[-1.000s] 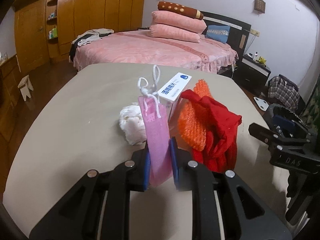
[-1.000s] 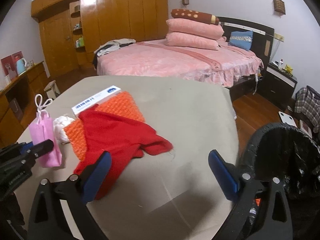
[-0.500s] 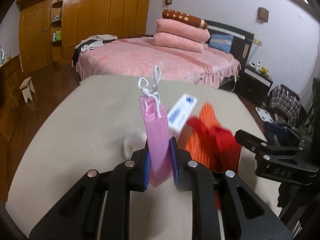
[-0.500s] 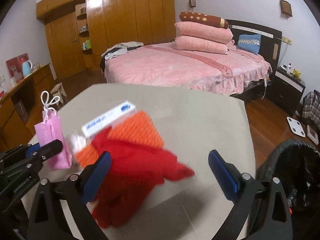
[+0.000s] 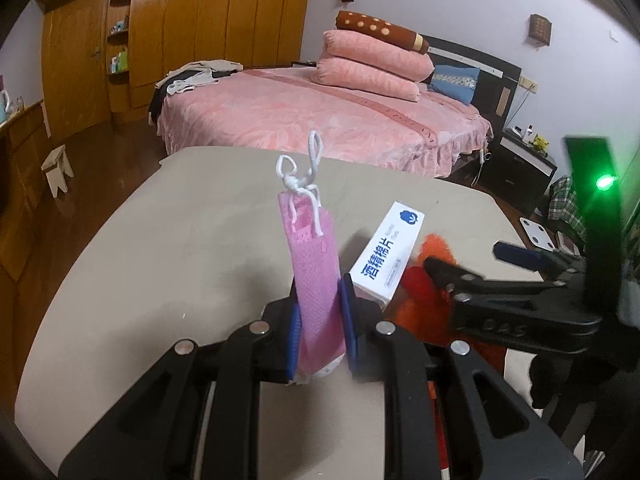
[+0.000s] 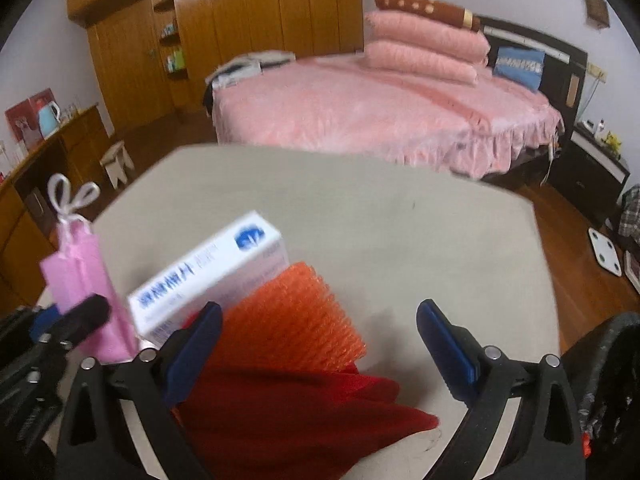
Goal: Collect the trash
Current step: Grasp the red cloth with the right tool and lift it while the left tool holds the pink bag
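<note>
My left gripper is shut on a folded pink face mask with knotted white ear loops, held upright above the beige table. The same pink mask shows at the left of the right wrist view. My right gripper is open, with its blue pads wide apart over an orange mesh scrubber and a red cloth. A white box with blue print lies beside the scrubber, and that box sits just right of the mask. The right gripper reaches in from the right.
A black-lined trash bin stands at the table's right edge. Behind the table is a pink bed with stacked pillows, wooden wardrobes and a small stool. A white scale lies on the wooden floor.
Both grippers have shifted left across the table; the box, scrubber and red cloth now lie closer under the right gripper. The white wad beside the mask is out of sight. The mask stays gripped.
</note>
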Demonstrator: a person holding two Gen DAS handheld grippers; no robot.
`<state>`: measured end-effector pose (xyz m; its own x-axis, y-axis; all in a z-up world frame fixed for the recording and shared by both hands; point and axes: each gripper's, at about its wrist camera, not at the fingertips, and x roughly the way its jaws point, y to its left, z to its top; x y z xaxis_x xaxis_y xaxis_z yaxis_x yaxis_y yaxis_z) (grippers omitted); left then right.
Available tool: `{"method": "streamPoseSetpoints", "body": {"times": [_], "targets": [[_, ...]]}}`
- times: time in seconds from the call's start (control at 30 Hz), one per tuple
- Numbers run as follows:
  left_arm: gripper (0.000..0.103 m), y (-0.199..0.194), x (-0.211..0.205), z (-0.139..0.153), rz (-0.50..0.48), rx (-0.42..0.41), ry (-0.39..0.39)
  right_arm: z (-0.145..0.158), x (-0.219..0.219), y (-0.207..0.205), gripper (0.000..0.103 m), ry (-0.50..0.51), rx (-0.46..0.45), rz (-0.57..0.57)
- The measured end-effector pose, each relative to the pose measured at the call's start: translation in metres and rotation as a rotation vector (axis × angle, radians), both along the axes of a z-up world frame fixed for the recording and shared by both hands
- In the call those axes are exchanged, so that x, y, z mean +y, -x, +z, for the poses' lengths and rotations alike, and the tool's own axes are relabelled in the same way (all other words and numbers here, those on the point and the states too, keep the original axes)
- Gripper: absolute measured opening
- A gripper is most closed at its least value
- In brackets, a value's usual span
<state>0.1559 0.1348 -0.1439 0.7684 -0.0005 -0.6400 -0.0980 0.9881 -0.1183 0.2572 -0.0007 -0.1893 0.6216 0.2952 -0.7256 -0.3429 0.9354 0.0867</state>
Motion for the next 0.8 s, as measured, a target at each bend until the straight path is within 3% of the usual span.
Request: {"method": "streamPoseSetpoints", "body": {"times": [0.07,0.23,0.3,0.47,0.6,0.67,0.8], "targets": [[0.017,0.000,0.000,-0.001,-0.001,0.001,-0.003,-0.009,-0.001,-0.002,0.067,-0.003,0.029,0.012],[0.017,-0.001,0.002,-0.001,0.002,0.003,0.004,-0.009,-0.010,0.000,0.012,-0.075,0.066,0.043],[0.017,0.001,0.001,0.000,0.003,0.000,0.007,0.000,-0.017,0.003,0.008,-0.113,0.050,0.053],[0.017,0.008,-0.002,0.004,-0.008,-0.016,0.002,0.021,-0.029,0.010,0.007,-0.161,0.016,0.053],[0.017,0.015,-0.006,0.004,-0.029,-0.015,-0.018,0.024,-0.032,0.023,0.014,-0.116,-0.003,0.054],[0.017,0.020,-0.007,0.003,-0.040,-0.010,-0.028,0.022,-0.036,0.031,0.039,-0.110,0.001,0.051],[0.017,0.032,-0.011,-0.003,-0.055,0.003,-0.031,0.009,-0.037,0.056,0.064,-0.102,0.020,0.057]]}}
